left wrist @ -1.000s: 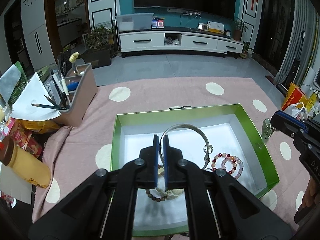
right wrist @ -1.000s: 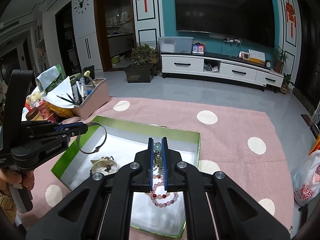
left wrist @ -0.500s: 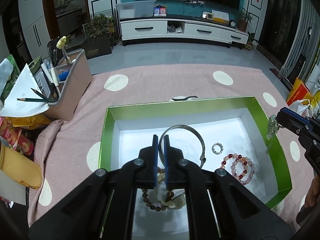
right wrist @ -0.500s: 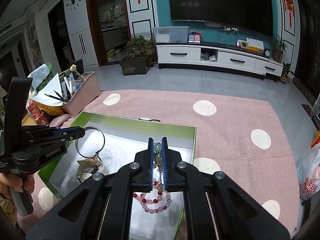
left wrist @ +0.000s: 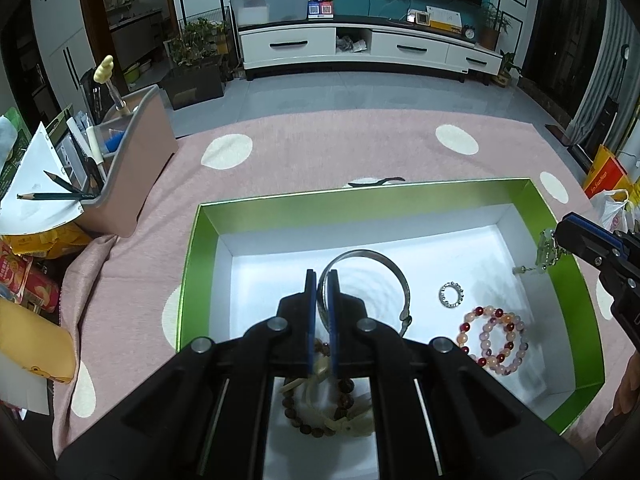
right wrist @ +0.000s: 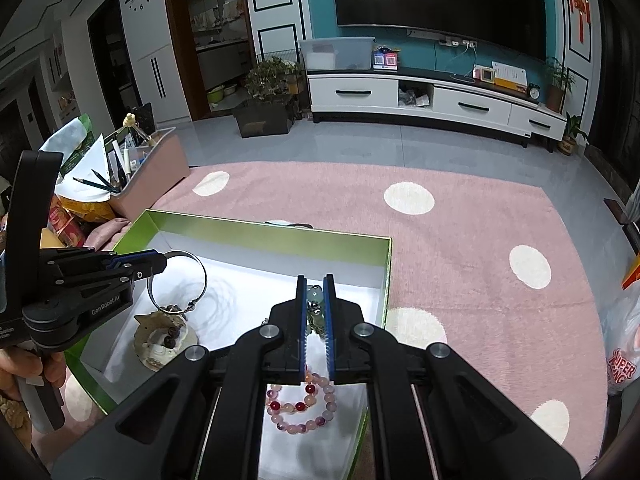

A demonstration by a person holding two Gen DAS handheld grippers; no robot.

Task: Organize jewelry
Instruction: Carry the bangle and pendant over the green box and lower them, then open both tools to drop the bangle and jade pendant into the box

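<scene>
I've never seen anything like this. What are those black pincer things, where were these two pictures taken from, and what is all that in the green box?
No robot here: a person holds a hand-operated two-finger gripper in each hand. Each picture comes from a wide-angle camera mounted on one gripper, looking along its fingers.

The left gripper is shut on a silver bangle. The right gripper is shut on a pale green beaded piece.

Below them a green box with a white floor sits on a pink dotted cloth. Inside lie a pink and red bead bracelet, a small metal ring and a brown bead bracelet on a cream ornament.
</scene>
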